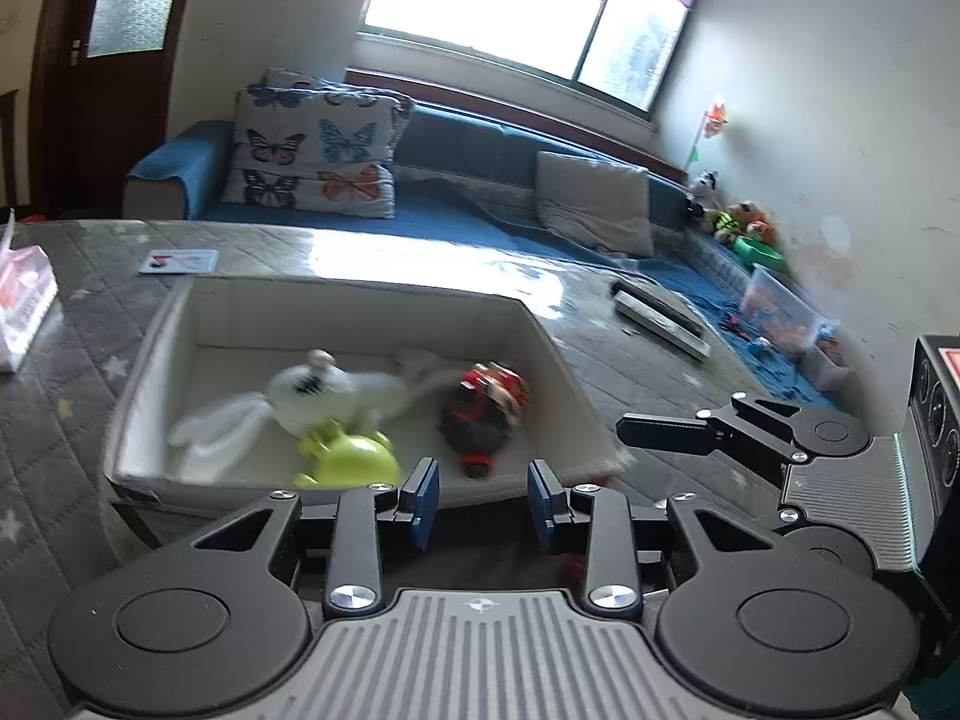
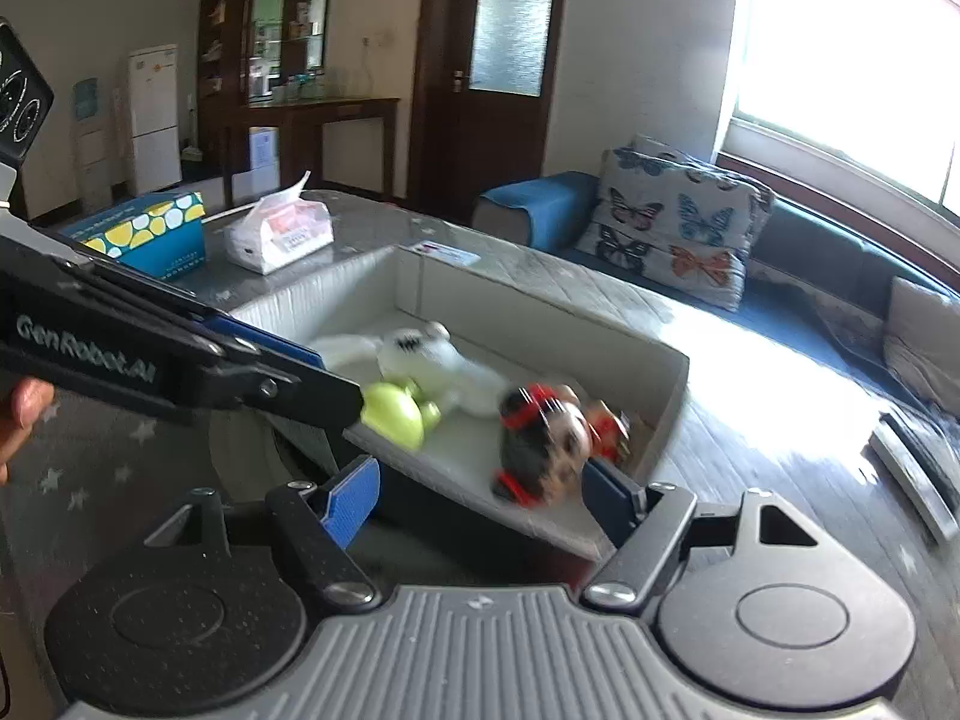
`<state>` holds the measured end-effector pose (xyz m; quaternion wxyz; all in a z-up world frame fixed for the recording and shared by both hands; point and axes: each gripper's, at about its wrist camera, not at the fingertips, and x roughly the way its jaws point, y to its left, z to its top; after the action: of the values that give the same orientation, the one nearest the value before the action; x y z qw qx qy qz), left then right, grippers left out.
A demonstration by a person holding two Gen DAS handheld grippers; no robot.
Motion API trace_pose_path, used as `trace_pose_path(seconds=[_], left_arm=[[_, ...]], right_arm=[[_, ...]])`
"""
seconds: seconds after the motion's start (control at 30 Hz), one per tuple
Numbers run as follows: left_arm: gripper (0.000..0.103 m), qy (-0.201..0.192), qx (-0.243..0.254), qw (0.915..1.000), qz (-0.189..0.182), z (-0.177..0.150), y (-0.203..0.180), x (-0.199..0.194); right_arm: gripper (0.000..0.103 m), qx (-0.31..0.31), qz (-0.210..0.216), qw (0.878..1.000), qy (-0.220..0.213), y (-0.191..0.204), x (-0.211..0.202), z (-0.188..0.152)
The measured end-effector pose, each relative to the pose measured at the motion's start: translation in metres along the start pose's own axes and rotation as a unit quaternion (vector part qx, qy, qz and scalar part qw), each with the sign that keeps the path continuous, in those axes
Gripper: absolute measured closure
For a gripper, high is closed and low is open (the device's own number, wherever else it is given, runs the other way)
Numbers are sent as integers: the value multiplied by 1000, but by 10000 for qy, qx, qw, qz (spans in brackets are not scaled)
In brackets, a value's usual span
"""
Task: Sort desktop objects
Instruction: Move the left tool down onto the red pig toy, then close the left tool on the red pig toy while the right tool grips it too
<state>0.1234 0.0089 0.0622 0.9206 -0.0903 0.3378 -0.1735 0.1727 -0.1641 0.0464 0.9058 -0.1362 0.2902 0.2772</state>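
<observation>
Both the left gripper and the right gripper hang spread and empty just short of the white bin, so whichever lifts next should clear its near wall.

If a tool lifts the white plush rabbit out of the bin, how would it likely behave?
The white plush rabbit looks soft, so it would probably squash between the pads and feel light. Its long ears lie limp on the floor of the bin, so they would likely dangle. It rests against the green toy, which may get nudged.
</observation>
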Motion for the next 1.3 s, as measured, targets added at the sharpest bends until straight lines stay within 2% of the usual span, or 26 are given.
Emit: trace_pose_path(seconds=[0.23,0.43,0.53,0.83,1.3], left_arm=[[68,246,183,9994,-163,-27,-28,12],[68,503,86,9982,-322,-40,-41,33],[68,562,63,9973,-479,-40,-46,39],[68,657,136,9962,-555,-35,-59,53],[68,982,-179,9927,-677,-29,-53,77]], right_arm=[[25,366,-173,9991,126,-17,-27,-48],[25,625,-287,9973,239,-29,-36,-75],[25,707,-272,9969,202,-33,-39,-79],[27,867,-22,9962,-2,-37,-35,-74],[34,652,3,9975,277,-26,-4,-72]])
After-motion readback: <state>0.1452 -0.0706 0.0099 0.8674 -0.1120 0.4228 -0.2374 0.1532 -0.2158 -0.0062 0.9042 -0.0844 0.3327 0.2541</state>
